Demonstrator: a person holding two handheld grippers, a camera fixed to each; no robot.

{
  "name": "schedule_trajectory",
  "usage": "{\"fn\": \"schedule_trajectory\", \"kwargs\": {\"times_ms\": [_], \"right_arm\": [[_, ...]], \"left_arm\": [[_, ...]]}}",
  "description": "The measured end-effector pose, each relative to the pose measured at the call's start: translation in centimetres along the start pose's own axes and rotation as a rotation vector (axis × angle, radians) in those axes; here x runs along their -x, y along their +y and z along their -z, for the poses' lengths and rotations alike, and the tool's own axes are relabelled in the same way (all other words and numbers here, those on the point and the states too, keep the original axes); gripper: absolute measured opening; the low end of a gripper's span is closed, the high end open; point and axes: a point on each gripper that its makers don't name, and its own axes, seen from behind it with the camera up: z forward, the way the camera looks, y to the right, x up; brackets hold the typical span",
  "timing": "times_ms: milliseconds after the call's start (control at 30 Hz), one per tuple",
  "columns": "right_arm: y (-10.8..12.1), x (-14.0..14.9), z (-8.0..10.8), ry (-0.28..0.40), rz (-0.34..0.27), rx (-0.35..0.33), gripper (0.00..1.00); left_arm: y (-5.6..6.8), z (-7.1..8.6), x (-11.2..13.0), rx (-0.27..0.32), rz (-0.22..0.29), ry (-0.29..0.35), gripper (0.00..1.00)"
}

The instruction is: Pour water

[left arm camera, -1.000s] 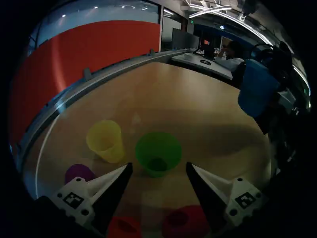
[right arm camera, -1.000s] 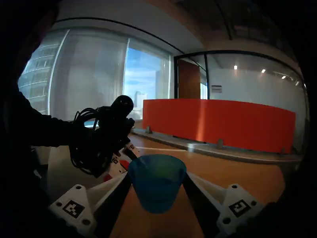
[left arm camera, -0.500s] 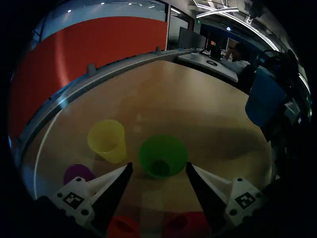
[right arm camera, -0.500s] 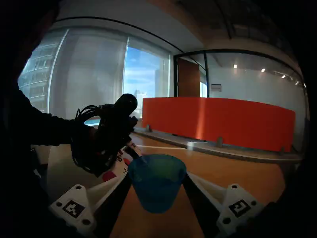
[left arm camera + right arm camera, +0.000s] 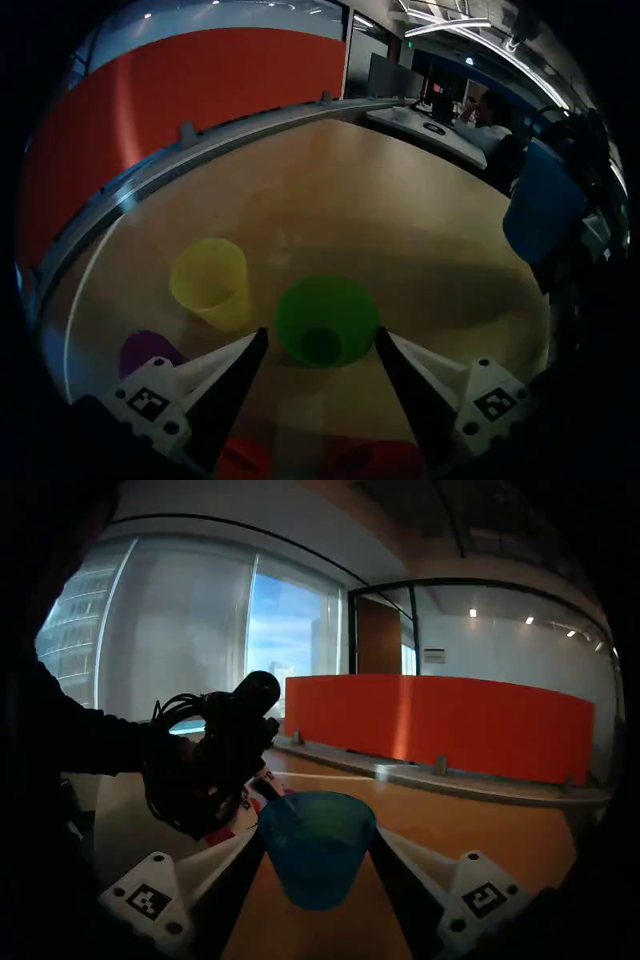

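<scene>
The hand-held gripper [image 5: 318, 838] grips blue cup [image 5: 317, 868] (upright).

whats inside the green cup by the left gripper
The green cup stands open on the table. Its inner wall and darker base show, with no object in it. Clear water at the bottom cannot be ruled out in this dim view.

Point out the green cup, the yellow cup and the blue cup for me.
green cup [image 5: 328, 310], left gripper view, inner wall.
yellow cup [image 5: 206, 277], left gripper view, inner wall.
blue cup [image 5: 318, 872], right gripper view, outer wall.
</scene>
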Motion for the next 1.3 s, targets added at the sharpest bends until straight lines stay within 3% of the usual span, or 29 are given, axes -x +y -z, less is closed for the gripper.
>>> {"fn": "schedule_trajectory", "kwargs": {"times_ms": [933,1300], "right_arm": [[0.3,0.5,-0.1,-0.002,-0.004,0.003,0.90],[0.4,0.6,0.0,-0.002,-0.005,0.003,0.90]], "left_arm": [[0.3,-1.2,0.2,-0.030,0.030,-0.001,1.00],[0.8,-1.1,-0.2,-0.008,0.050,0.029,0.90]]}}
